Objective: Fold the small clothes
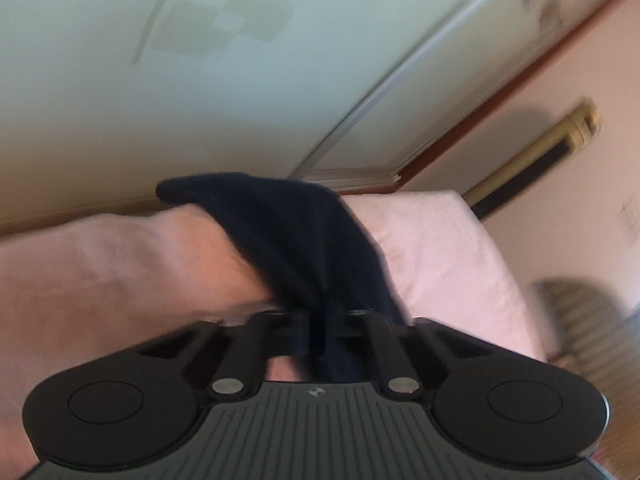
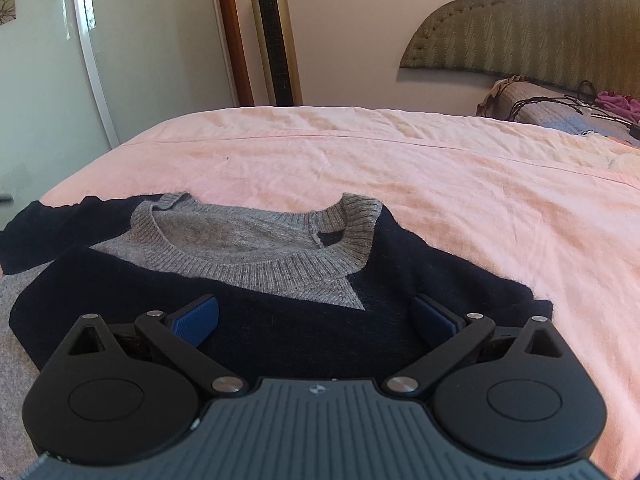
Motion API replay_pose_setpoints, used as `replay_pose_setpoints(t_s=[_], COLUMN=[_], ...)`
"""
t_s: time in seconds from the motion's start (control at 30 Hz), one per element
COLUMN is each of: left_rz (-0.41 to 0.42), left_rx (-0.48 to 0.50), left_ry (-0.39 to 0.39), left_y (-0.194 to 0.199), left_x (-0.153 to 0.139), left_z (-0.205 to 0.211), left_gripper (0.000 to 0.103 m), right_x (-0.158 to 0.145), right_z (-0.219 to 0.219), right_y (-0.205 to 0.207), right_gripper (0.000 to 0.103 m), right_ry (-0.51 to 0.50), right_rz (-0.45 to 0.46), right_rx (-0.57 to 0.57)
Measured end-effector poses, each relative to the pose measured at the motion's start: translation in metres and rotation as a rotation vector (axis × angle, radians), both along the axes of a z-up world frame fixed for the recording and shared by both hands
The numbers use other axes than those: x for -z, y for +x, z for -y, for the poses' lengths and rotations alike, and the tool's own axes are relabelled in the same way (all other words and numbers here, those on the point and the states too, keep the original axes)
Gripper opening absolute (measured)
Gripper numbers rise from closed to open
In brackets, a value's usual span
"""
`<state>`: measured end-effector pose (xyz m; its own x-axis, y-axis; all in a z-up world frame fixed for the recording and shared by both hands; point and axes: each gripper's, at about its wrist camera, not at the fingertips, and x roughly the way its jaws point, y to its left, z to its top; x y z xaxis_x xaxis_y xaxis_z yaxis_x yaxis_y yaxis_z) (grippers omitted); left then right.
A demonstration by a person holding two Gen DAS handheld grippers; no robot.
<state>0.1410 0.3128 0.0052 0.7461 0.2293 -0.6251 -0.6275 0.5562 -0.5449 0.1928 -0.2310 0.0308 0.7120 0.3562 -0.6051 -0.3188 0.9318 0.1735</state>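
A small navy sweater (image 2: 280, 320) with a grey ribbed collar (image 2: 280, 268) lies on the pink bed sheet (image 2: 440, 184), collar towards the far side. My right gripper (image 2: 316, 320) is open just above its chest, blue pads (image 2: 196, 320) spread wide and empty. My left gripper (image 1: 318, 336) is shut on a fold of the navy sweater fabric (image 1: 288, 232) and holds it lifted; the cloth drapes over the closed fingers and hides the tips. The left wrist view is tilted and blurred.
The sheet covers a bed with a padded headboard (image 2: 540, 28) at the right and a pillow with cables (image 2: 560, 108). A gold tower fan (image 2: 276, 32) and a glass door (image 2: 60, 60) stand beyond the far edge.
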Motion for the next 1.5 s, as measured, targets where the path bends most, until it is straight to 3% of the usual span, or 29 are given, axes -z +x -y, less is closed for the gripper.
replay_pose_setpoints(t_s=[0.1, 0.2, 0.27, 0.33, 0.37, 0.43, 0.47, 0.5, 0.6, 0.67, 0.73, 0.77, 0.8, 0.87, 0.97, 1.03, 1.1, 1.13, 1.2, 1.27, 1.37, 1.43, 1.5], left_rz=[-0.028, 0.073, 0.150, 0.204, 0.184, 0.103, 0.061, 0.035, 0.056, 0.057, 0.076, 0.088, 0.106, 0.116, 0.113, 0.066, -0.003, -0.038, -0.039, -0.061, -0.027, 0.016, 0.017], left_rx=[0.040, 0.150, 0.358, 0.674, 0.850, 1.162, 1.266, 1.302, 1.236, 1.242, 1.238, 1.221, 1.194, 1.131, 1.056, 0.981, 0.913, 0.881, 0.884, 0.923, 0.915, 0.883, 0.843], left_ry=[0.209, 0.444, 0.686, 0.959, 1.039, 1.051, 1.058, 1.086, 1.244, 1.220, 1.203, 1.186, 1.155, 1.013, 0.719, 0.627, 0.531, 0.481, 0.432, 0.461, 0.538, 0.529, 0.511], left_y=[0.001, -0.003, -0.008, -0.025, -0.034, -0.050, -0.058, -0.066, -0.092, -0.105, -0.113, -0.118, -0.122, -0.122, -0.114, -0.109, -0.103, -0.100, -0.107, -0.118, -0.144, -0.153, -0.153], left_x=[-0.021, -0.055, -0.074, -0.072, -0.062, -0.034, -0.019, -0.006, 0.008, 0.002, -0.006, -0.009, -0.013, -0.020, -0.020, -0.014, -0.010, -0.009, -0.014, -0.017, -0.010, -0.011, -0.011], left_z=[0.029, 0.081, 0.153, 0.240, 0.280, 0.337, 0.357, 0.370, 0.385, 0.382, 0.371, 0.366, 0.359, 0.342, 0.309, 0.294, 0.276, 0.265, 0.247, 0.240, 0.234, 0.230, 0.224], left_gripper=[0.003, 0.003, 0.003, 0.004, 0.004, 0.006, 0.007, 0.007, 0.014, 0.027, 0.052, 0.076, 0.086, 0.085, 0.085, 0.085, 0.085, 0.085, 0.085, 0.085, 0.086, 0.086, 0.088], right_x=[0.000, 0.000, 0.000, 0.000, -0.001, -0.001, -0.001, 0.000, 0.000, 0.000, 0.000, 0.000, 0.000, 0.000, -0.004, -0.019, -0.040, -0.050, -0.062, -0.064, -0.056, -0.046, -0.038], right_z=[0.002, 0.004, 0.006, 0.008, 0.009, 0.010, 0.011, 0.012, 0.015, 0.016, 0.016, 0.016, 0.016, 0.014, 0.007, -0.008, -0.028, -0.047, -0.084, -0.118, -0.155, -0.177, -0.188], right_y=[0.000, 0.000, 0.001, 0.001, 0.001, 0.001, 0.001, 0.001, 0.001, 0.001, 0.002, 0.002, 0.002, 0.001, 0.000, -0.015, -0.041, -0.054, -0.077, -0.092, -0.098, -0.095, -0.089], right_gripper=[0.102, 0.102, 0.102, 0.103, 0.102, 0.102, 0.102, 0.102, 0.102, 0.102, 0.103, 0.103, 0.103, 0.103, 0.102, 0.097, 0.097, 0.097, 0.097, 0.095, 0.093, 0.086, 0.072], right_ry=[0.011, 0.024, 0.041, 0.057, 0.062, 0.073, 0.077, 0.083, 0.104, 0.110, 0.109, 0.109, 0.108, 0.097, 0.037, -0.019, 0.035, 0.012, -0.073, -0.157, -0.272, -0.354, -0.376], right_rz=[-0.001, -0.002, -0.004, -0.006, -0.007, -0.008, -0.008, -0.009, -0.011, -0.011, -0.011, -0.011, -0.011, -0.011, -0.008, 0.046, 0.135, 0.170, 0.235, 0.267, 0.316, 0.306, 0.260], right_rx=[0.001, 0.001, 0.004, 0.008, 0.010, 0.012, 0.013, 0.016, 0.025, 0.027, 0.027, 0.027, 0.027, 0.028, 0.048, 0.087, -0.018, -0.108, -0.279, -0.397, -0.471, -0.493, -0.515])
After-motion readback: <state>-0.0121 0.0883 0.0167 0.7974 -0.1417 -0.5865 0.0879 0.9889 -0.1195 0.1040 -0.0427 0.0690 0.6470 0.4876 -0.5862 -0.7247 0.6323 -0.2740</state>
